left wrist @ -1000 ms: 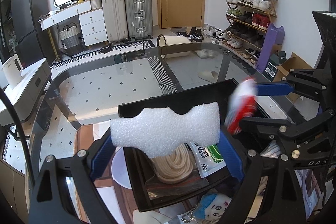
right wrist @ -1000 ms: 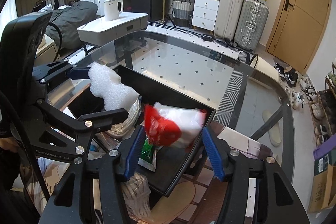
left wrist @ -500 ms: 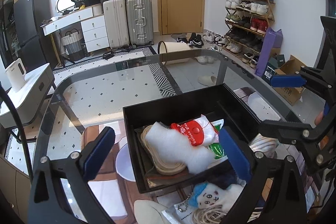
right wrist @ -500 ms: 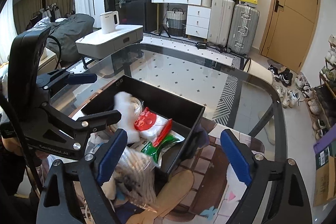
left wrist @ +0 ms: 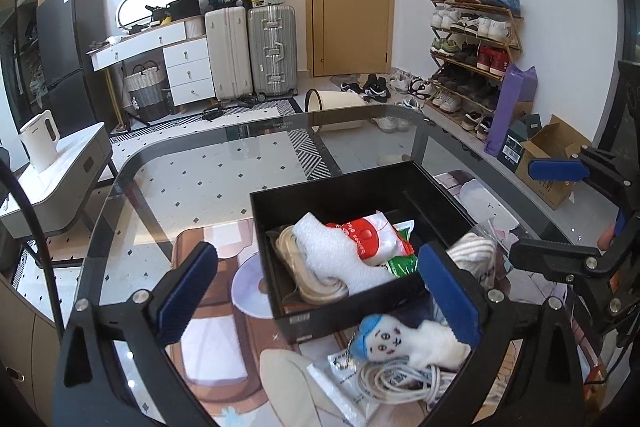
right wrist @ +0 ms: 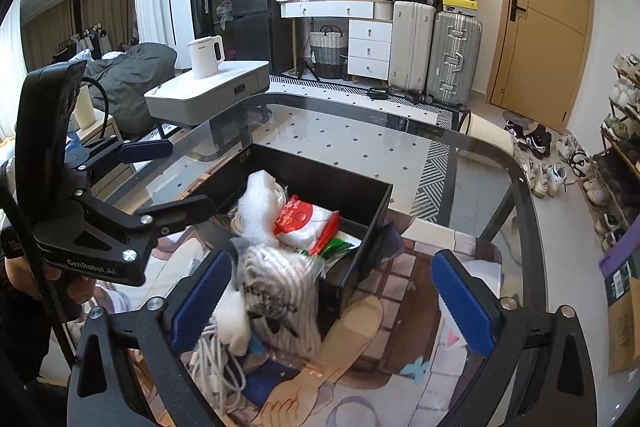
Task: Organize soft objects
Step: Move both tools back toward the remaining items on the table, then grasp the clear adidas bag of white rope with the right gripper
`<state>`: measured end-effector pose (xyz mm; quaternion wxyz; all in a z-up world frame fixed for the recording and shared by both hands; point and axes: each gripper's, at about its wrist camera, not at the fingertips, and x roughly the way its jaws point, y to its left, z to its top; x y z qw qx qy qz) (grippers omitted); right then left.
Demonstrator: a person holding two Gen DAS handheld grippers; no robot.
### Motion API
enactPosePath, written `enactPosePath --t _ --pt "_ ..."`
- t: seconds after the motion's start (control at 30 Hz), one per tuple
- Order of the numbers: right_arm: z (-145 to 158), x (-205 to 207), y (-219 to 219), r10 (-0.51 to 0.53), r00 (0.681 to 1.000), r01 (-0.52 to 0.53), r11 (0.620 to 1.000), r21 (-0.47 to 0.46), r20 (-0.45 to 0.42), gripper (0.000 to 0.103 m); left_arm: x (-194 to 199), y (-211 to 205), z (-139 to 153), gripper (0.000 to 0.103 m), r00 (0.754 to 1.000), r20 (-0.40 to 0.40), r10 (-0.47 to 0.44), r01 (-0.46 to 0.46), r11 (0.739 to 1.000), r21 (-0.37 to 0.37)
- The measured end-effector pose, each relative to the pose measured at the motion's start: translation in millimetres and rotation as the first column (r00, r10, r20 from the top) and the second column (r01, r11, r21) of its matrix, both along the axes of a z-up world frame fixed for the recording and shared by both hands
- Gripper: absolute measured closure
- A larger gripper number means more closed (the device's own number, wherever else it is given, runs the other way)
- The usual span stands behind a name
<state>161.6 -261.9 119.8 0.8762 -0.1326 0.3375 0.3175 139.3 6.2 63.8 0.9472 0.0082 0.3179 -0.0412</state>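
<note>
Beyond the black bin, bare glass desk. Both tools, left and right, gape wide, empty; foam block lies inside bin.

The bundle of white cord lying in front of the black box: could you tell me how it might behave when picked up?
The white cord bundle looks loosely coiled, so loops would probably sag and trail. It touches the plush toy, which may get dragged along. It is likely light.
</note>
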Motion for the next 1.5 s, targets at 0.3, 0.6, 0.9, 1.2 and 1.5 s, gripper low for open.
enactPosePath --t 0.3,0.6,0.9,1.2,1.5 --pt "-12 -22 -10 -0.028 0.999 0.028 0.999 0.032 -0.021 0.001 -25 7 0 0.000 1.000 0.011 0.005 -0.005 1.000 0.005" --pt "-31 -36 -16 -0.049 0.997 0.052 0.998 0.047 -0.065 0.001 -46 14 -20 0.000 0.999 -0.023 0.025 -0.025 1.000 -0.017" --pt "-57 -42 -19 -0.079 0.991 0.084 0.996 0.037 -0.111 0.001 -60 14 -43 0.000 0.998 -0.060 0.026 -0.027 1.000 -0.005" --pt "-69 -38 -17 -0.093 0.987 0.100 0.994 0.042 -0.131 0.001 -63 16 -55 0.000 0.996 -0.086 0.028 -0.030 0.999 -0.018" --pt "-74 -24 -8 -0.115 0.983 0.122 0.992 0.042 -0.142 0.001 -62 17 -60 0.000 0.995 -0.096 0.027 -0.029 0.999 -0.018"
